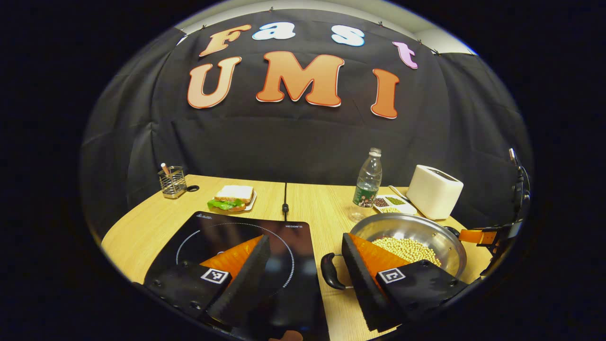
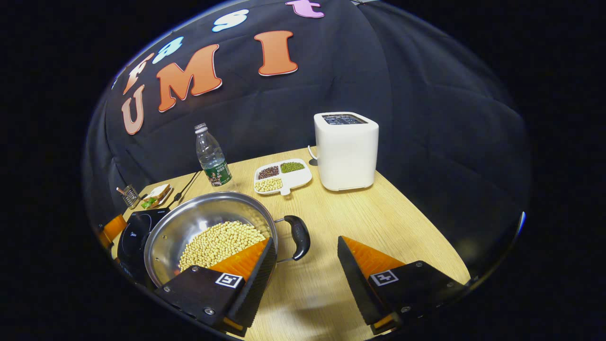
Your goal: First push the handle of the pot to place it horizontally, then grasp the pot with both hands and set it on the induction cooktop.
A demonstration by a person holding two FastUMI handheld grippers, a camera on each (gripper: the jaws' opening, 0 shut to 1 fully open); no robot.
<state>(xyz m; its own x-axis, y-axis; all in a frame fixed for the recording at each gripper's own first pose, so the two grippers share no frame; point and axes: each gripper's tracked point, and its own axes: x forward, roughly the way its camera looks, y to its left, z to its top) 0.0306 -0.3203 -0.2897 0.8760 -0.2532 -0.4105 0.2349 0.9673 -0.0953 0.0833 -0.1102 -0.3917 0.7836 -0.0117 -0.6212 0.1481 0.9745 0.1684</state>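
Both the left gripper (image 1: 303, 265) and right gripper (image 2: 305, 265) are hanging wide open and empty beside the pot (image 2: 208, 232), which is sitting just right of the induction cooktop (image 1: 227, 237), risking an uneven lift spilling beans.

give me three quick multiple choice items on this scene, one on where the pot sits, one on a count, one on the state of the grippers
1. Where is the pot?
A. on the induction cooktop
B. on the wooden table beside the cooktop
C. on top of the toaster

2. How many compartments of the white divided dish hold something?
A. one
B. three
C. five

3. How do the fingers of the left gripper and right gripper stand?
A. both open, holding nothing
B. both shut on the pot handles
C. the left one shut on the bottle

Key: 1 B, the pot rests on the table to the right of the induction cooktop. 2 B, dark, green and pale fillings show. 3 A, a wide gap shows between each pair.
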